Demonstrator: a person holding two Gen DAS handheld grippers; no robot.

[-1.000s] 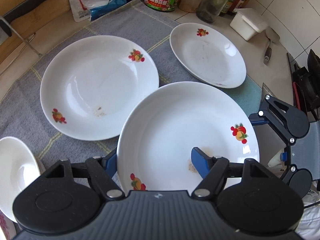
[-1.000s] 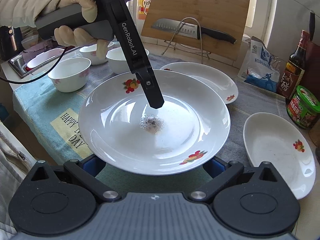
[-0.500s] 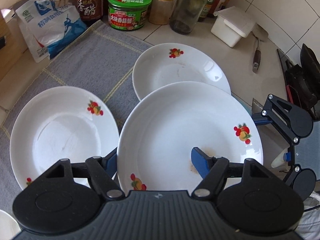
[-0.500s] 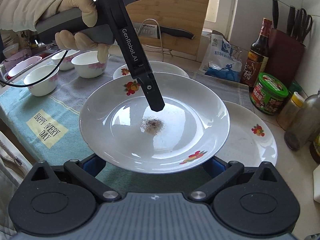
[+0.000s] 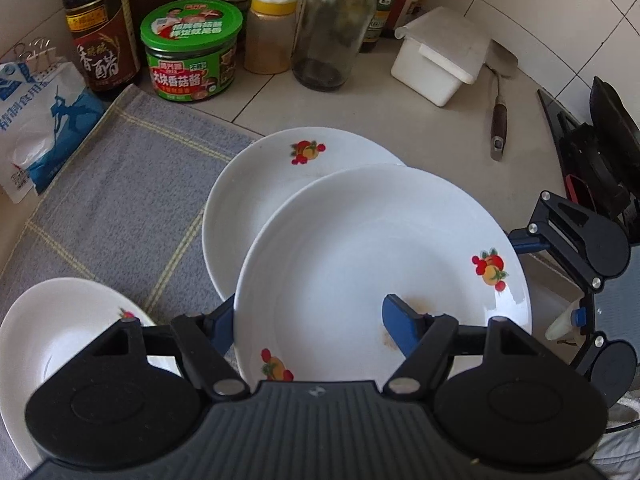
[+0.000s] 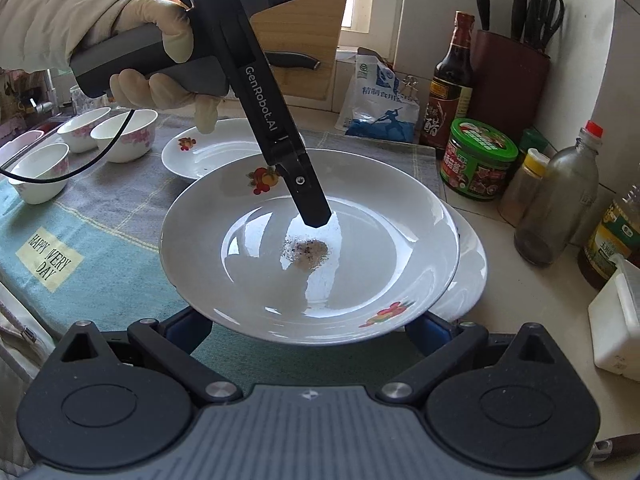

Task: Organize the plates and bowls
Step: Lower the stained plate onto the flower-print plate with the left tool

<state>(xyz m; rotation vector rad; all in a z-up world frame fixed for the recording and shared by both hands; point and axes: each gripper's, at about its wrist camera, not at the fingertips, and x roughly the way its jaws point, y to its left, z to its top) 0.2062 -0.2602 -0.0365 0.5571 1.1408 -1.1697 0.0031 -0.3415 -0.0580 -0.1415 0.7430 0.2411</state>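
Note:
A white plate with fruit decals [image 5: 360, 264] [image 6: 280, 272] is held in the air over a second white plate [image 5: 256, 192] [image 6: 468, 276] that lies on the grey towel. My left gripper [image 5: 308, 320] is shut on the held plate's rim, one blue finger [image 5: 404, 324] inside the plate and one under it; it also shows in the right wrist view [image 6: 308, 204]. My right gripper [image 6: 308, 328] is open with its fingers spread under the plate's near rim. A third plate [image 5: 52, 332] [image 6: 212, 148] lies to the left.
Several small bowls [image 6: 124, 136] stand at the far left on the towel [image 5: 120, 184]. Jars, bottles and a salt bag [image 5: 40, 128] line the wall. A green-lidded jar [image 5: 192, 52], a white box [image 5: 440, 56] and a spatula [image 5: 498, 128] lie on the tiled counter.
Both grippers carried the held plate to the right, from above the middle of the towel to over the plate nearest the jars. The grips have not changed.

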